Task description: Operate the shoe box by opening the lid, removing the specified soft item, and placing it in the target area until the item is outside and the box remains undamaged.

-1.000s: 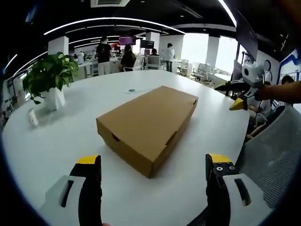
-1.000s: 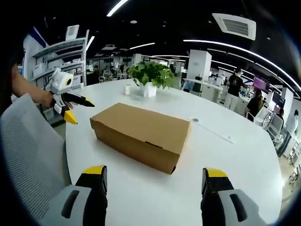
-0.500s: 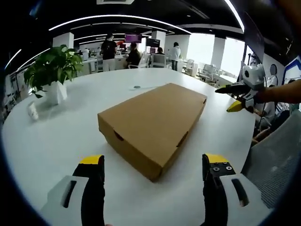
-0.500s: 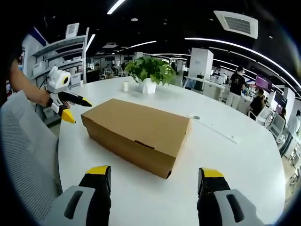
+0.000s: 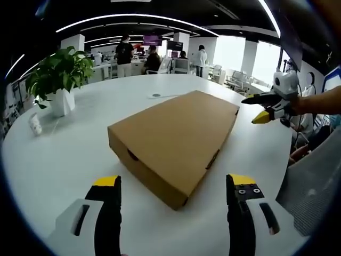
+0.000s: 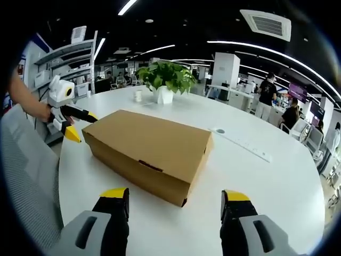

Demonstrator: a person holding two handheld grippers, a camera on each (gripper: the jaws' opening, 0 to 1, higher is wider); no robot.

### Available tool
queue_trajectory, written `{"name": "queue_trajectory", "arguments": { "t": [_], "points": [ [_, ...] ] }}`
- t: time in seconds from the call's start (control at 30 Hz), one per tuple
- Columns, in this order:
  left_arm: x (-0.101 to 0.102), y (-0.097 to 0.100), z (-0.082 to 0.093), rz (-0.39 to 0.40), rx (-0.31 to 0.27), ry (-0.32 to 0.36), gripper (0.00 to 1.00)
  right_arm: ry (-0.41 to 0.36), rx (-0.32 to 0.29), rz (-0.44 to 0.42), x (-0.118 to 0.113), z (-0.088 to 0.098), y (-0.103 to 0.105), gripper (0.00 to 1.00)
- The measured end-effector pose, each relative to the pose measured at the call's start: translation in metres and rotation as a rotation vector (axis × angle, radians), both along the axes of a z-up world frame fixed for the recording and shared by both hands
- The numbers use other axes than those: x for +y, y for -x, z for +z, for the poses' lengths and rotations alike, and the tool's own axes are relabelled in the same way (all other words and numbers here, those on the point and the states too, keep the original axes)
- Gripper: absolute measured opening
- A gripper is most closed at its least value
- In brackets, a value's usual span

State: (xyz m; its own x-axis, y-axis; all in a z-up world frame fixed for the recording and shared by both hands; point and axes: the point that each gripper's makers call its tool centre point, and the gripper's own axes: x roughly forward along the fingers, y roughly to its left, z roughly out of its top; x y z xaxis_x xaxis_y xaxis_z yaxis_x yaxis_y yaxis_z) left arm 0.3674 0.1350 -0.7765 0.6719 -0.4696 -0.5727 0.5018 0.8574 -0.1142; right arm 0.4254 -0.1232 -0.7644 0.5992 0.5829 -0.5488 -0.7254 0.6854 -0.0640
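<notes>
step: approach, lid not yet opened | shoe box [image 5: 176, 141] closed, ahead of both grippers | left gripper [image 5: 173, 184] wide open, empty | right gripper [image 6: 175, 196] wide open, empty | next: get a jaw under the lid's front edge

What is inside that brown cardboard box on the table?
That cannot be seen: the shoe box lies on the white table with its lid fully shut, so the contents are covered. Both grippers, left and right, hover open short of it.

Shoe box [image 5: 176, 141] on table [image 5: 64, 154]; potted plant [image 5: 56, 77] behind, apart.
</notes>
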Motion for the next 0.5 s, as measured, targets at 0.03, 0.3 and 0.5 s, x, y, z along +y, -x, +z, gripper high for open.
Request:
{"name": "queue_trajectory", "arguments": {
  "t": [0.03,0.3,0.5],
  "points": [
    [0.000,-0.001,0.000,0.000,0.000,-0.003,0.82,0.004,0.000,0.004,0.000,-0.001,-0.001,0.68],
    [-0.002,-0.008,-0.006,-0.007,0.008,-0.017,0.80,0.014,0.002,0.017,0.001,-0.005,-0.007,0.65],
    [-0.003,-0.010,-0.008,0.000,0.008,-0.014,0.78,0.024,0.005,0.029,0.005,-0.008,-0.011,0.62]
  ]
}}
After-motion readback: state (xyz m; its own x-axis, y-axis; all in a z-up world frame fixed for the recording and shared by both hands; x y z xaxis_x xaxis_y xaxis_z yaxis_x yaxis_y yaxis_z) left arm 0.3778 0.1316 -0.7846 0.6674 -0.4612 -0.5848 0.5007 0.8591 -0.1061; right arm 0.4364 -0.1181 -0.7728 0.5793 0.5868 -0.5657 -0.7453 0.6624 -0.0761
